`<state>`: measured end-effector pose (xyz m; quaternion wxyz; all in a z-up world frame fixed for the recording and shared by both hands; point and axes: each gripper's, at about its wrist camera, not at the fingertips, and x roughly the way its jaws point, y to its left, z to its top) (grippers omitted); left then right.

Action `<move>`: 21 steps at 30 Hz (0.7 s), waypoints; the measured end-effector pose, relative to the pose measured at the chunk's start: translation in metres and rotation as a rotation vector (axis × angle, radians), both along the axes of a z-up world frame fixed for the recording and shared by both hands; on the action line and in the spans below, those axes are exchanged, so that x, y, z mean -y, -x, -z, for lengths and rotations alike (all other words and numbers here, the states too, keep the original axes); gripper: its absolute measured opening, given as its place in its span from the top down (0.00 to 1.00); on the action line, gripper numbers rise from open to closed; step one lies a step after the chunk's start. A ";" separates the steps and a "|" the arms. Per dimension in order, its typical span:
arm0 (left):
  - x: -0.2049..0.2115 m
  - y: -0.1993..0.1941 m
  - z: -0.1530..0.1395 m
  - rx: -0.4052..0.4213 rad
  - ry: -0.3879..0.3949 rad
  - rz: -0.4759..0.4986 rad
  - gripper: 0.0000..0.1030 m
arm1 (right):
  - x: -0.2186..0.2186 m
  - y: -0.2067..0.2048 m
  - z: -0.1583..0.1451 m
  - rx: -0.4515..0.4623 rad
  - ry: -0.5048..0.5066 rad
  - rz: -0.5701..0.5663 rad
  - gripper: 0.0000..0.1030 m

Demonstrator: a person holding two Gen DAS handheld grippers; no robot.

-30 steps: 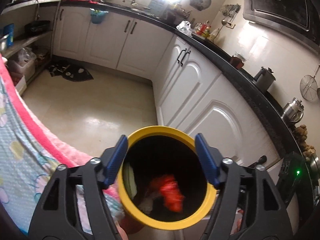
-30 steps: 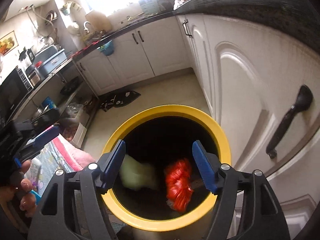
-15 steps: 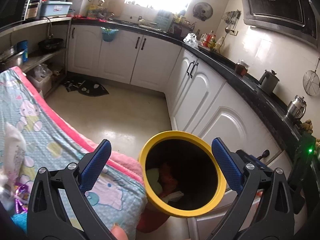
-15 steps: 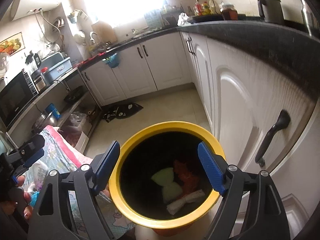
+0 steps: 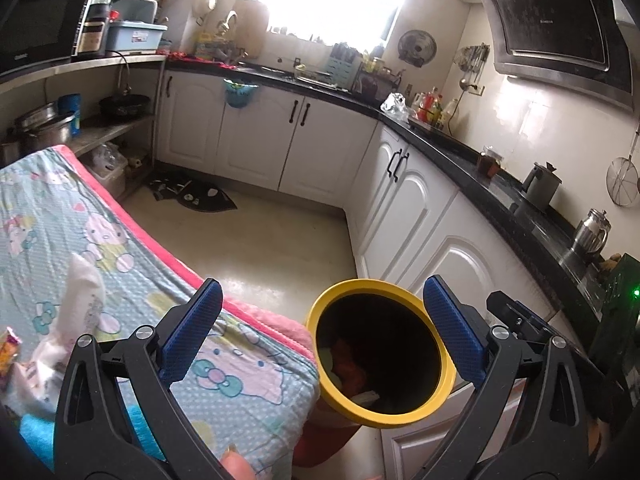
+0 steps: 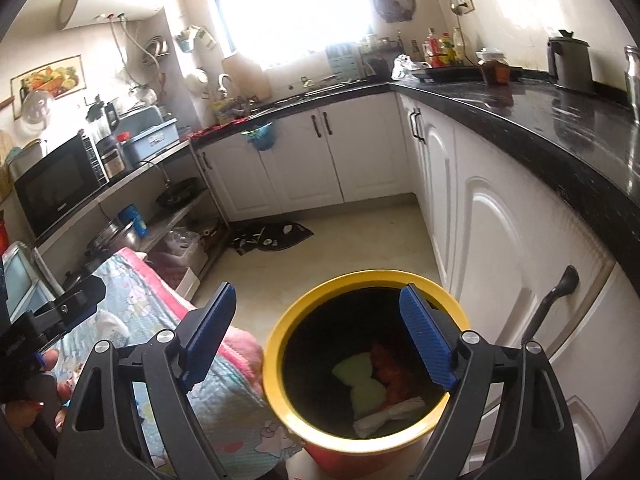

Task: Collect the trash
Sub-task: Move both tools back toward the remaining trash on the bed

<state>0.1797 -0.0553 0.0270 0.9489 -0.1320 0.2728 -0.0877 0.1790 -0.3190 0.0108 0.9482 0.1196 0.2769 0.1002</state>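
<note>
- Now the left gripper (image 5: 320,336) is seen with its blue pads spread wide, nothing between them; they have just been opening.
- The right gripper (image 6: 318,338) is likewise held apart and empty, its jaws having just been opening too.
- A yellow-rimmed bin (image 6: 360,364) is framed below both grippers, standing on the floor just beside the corner of the cloth-covered table (image 5: 100,248) and close against the white cabinet doors (image 6: 492,240).
- Inside the bin, trash is seen: a pale green piece (image 6: 360,378), something red-orange (image 6: 390,368) and a white twisted wrapper (image 6: 386,410).
- On the table's cartoon-print cloth, towards its left edge, a white crumpled item (image 5: 78,304) is lying.
- At the table's left edge, a colourful wrapper (image 5: 9,354) is partly cut off by the frame.
</note>
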 end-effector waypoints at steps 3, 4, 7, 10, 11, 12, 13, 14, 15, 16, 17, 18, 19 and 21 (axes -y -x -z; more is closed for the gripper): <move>-0.007 0.008 -0.004 0.012 -0.009 -0.015 0.10 | -0.007 0.002 -0.004 0.006 0.004 -0.020 0.21; -0.009 0.011 -0.006 0.016 -0.013 -0.021 0.10 | -0.010 0.003 -0.006 0.008 0.005 -0.029 0.20; -0.017 0.019 -0.009 0.024 -0.013 -0.038 0.10 | -0.018 0.007 -0.010 0.019 0.010 -0.049 0.20; -0.026 0.026 -0.013 0.035 -0.023 -0.059 0.10 | -0.027 0.011 -0.014 0.027 0.016 -0.069 0.19; -0.028 0.029 -0.014 0.038 -0.026 -0.066 0.10 | -0.031 0.012 -0.016 0.030 0.019 -0.079 0.19; -0.032 0.032 -0.014 0.042 -0.025 -0.074 0.10 | -0.033 0.013 -0.017 0.032 0.018 -0.087 0.19; -0.034 0.034 -0.016 0.045 -0.025 -0.079 0.10 | -0.035 0.014 -0.018 0.034 0.017 -0.095 0.19; -0.038 0.037 -0.017 0.048 -0.028 -0.086 0.10 | -0.038 0.015 -0.018 0.034 0.017 -0.106 0.19; -0.040 0.039 -0.018 0.050 -0.030 -0.091 0.10 | -0.041 0.016 -0.019 0.035 0.020 -0.115 0.19; -0.044 0.042 -0.019 0.053 -0.032 -0.099 0.10 | -0.045 0.018 -0.021 0.039 0.025 -0.126 0.19; -0.047 0.044 -0.020 0.053 -0.032 -0.104 0.10 | -0.048 0.019 -0.021 0.041 0.027 -0.133 0.19; -0.051 0.048 -0.021 0.054 -0.031 -0.112 0.10 | -0.051 0.020 -0.022 0.042 0.028 -0.143 0.19; -0.055 0.051 -0.022 0.055 -0.033 -0.123 0.10 | -0.055 0.021 -0.023 0.043 0.029 -0.153 0.18; -0.065 0.057 -0.024 0.058 -0.035 -0.140 0.10 | -0.063 0.024 -0.024 0.044 0.028 -0.178 0.18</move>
